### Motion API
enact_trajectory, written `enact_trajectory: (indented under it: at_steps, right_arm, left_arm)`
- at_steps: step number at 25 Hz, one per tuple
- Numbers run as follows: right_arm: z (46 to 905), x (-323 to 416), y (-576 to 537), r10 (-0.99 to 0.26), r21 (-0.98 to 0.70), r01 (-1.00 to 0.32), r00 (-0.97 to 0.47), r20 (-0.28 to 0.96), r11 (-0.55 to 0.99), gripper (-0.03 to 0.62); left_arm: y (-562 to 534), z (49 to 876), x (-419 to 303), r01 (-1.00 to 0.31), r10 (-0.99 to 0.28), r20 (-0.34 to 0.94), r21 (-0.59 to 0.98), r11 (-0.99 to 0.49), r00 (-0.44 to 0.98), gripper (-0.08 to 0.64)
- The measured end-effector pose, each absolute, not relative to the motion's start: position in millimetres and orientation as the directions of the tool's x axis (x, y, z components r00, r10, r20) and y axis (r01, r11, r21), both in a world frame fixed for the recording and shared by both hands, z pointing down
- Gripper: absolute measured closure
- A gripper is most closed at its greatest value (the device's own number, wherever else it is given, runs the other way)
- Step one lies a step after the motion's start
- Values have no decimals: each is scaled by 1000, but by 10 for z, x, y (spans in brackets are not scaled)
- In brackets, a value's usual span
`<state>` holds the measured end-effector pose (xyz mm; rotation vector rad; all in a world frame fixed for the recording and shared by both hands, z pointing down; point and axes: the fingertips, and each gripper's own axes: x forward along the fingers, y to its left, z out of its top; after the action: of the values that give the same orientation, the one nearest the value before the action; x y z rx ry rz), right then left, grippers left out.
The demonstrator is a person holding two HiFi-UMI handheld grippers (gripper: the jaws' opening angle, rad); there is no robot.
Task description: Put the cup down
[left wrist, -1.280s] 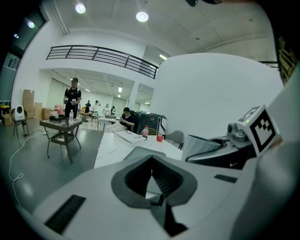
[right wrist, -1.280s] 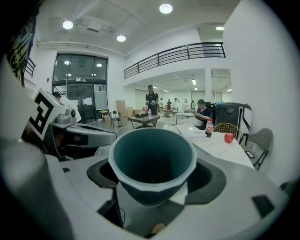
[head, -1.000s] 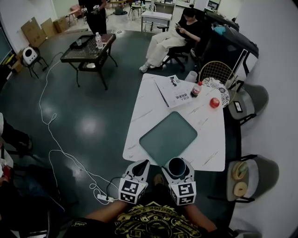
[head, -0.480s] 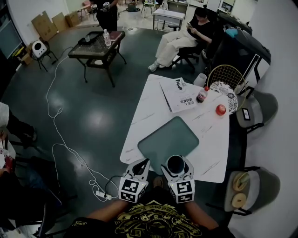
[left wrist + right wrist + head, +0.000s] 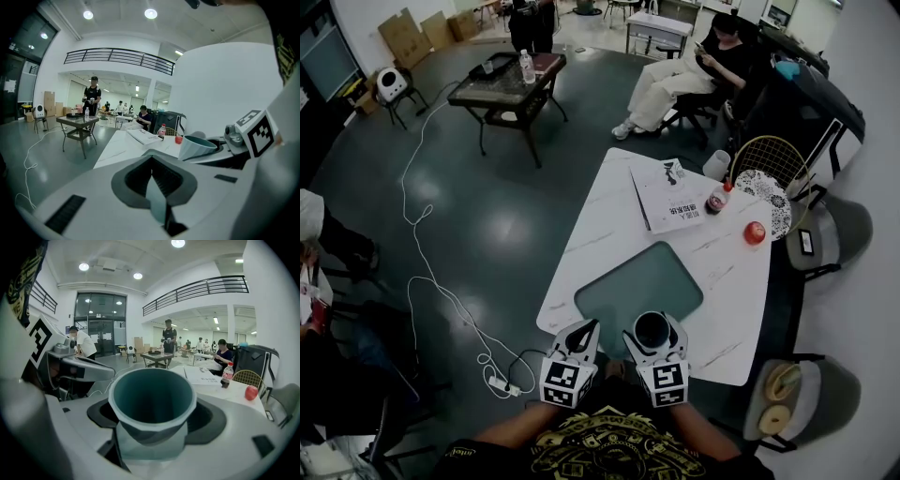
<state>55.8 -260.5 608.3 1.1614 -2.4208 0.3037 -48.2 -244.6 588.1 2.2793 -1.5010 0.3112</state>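
At your right gripper [image 5: 654, 337]: jaws clamped on the cup [image 5: 152, 397], which stands upright, mouth up.
Cup's place: over the table's [image 5: 581, 234] near edge, with the green mat [image 5: 639, 281] just ahead of you.
Your left gripper [image 5: 581, 336]: jaws together, empty, alongside.

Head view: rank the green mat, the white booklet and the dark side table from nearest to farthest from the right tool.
From the right tool:
1. Green mat, just ahead of it, on the near end of the white table.
2. White booklet, at that table's far end.
3. Dark side table, across the floor, upper left.
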Motion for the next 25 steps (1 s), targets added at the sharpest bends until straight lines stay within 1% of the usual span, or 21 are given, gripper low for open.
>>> enact_trajectory:
  at_steps: [25]
  right_arm:
    - [6659, 632, -2999, -640, -34, -745, -593, 489, 666, 215]
  left_arm:
    - [-2706, 6407, -335, -943, -813, 477, 187, -277, 333, 548]
